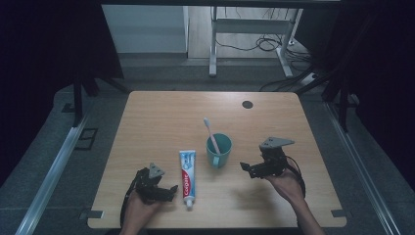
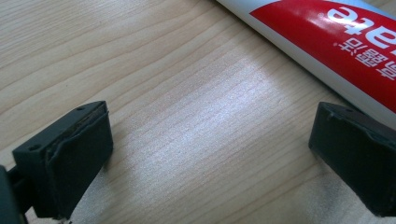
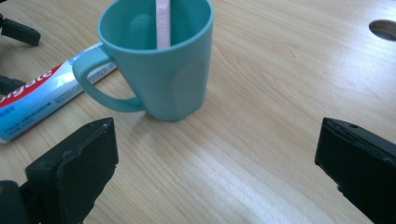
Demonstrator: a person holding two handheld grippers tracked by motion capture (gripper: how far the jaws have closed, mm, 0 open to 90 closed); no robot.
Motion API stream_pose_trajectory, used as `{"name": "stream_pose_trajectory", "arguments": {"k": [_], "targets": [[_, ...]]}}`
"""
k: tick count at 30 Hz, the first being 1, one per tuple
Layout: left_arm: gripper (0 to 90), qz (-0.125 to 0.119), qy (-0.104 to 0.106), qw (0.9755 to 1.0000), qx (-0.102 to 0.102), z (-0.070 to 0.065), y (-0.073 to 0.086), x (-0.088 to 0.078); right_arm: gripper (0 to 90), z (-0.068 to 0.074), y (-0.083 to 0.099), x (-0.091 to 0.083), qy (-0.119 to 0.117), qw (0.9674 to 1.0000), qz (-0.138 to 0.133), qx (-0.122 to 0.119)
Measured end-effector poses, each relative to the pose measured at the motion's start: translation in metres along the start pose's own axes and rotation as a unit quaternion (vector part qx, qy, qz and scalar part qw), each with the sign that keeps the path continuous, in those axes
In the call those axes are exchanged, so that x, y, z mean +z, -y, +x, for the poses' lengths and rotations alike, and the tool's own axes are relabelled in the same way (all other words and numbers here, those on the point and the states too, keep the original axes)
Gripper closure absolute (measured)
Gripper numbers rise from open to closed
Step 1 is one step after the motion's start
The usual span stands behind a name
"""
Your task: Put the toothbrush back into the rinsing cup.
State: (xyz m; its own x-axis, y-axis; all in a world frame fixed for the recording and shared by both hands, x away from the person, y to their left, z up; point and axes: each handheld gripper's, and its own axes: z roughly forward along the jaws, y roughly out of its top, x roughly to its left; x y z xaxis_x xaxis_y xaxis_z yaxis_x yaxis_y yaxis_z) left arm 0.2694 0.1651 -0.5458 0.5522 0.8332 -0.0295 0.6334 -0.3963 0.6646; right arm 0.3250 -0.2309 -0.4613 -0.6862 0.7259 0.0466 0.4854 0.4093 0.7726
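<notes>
A teal mug (image 1: 219, 150) (image 3: 159, 60) stands near the table's middle with a pink toothbrush (image 1: 211, 133) (image 3: 163, 23) leaning in it. A red, white and blue toothpaste tube (image 1: 187, 178) (image 2: 327, 42) (image 3: 42, 100) lies flat just left of the mug, cap toward the front edge. My left gripper (image 1: 169, 191) (image 2: 215, 158) rests low beside the tube's left side, open, with bare wood between its jaws. My right gripper (image 1: 246, 169) (image 3: 215, 163) hovers right of the mug, open and pointed at it, holding nothing.
The wooden table (image 1: 161, 117) has a round cable hole (image 1: 247, 104) (image 3: 384, 29) at the back right. Dark curtains flank the table, and a desk frame with cables (image 1: 254, 44) stands on the floor behind it.
</notes>
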Motion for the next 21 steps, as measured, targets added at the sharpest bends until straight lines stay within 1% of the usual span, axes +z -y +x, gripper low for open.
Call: {"name": "stream_pose_trajectory", "arguments": {"k": [1,4,6,8,13,18,20,21], "targets": [[0.0,0.000,0.000,1.0000,0.000,0.000,0.000,0.000,0.0,-0.001,0.004,-0.002,0.002,1.0000,0.000,0.005],[0.0,0.000,0.000,1.0000,-0.002,0.000,0.000,0.000,0.0,-0.002,0.007,-0.003,0.005,1.0000,0.000,0.007],[0.0,0.000,0.000,1.0000,-0.001,0.000,0.000,0.000,0.0,-0.003,0.010,-0.005,0.006,1.0000,0.002,0.007],[0.0,0.001,0.000,1.0000,0.000,0.000,0.000,0.000,0.0,-0.003,0.015,-0.008,0.013,0.9999,0.006,0.005],[0.0,0.000,0.000,1.0000,-0.001,0.000,0.000,0.000,0.0,-0.003,0.022,-0.010,0.020,0.9997,0.012,0.006],[0.0,0.000,0.000,1.0000,-0.001,0.000,0.000,0.000,0.0,-0.004,0.033,-0.010,0.027,0.9995,0.017,0.005],[0.0,0.000,0.000,1.0000,-0.001,0.000,0.000,0.000,0.0,-0.006,0.040,-0.010,0.030,0.9993,0.022,0.002],[0.0,0.000,0.000,1.0000,-0.001,0.000,0.000,0.000,0.0,-0.006,0.040,-0.010,0.030,0.9993,0.022,0.002]]}}
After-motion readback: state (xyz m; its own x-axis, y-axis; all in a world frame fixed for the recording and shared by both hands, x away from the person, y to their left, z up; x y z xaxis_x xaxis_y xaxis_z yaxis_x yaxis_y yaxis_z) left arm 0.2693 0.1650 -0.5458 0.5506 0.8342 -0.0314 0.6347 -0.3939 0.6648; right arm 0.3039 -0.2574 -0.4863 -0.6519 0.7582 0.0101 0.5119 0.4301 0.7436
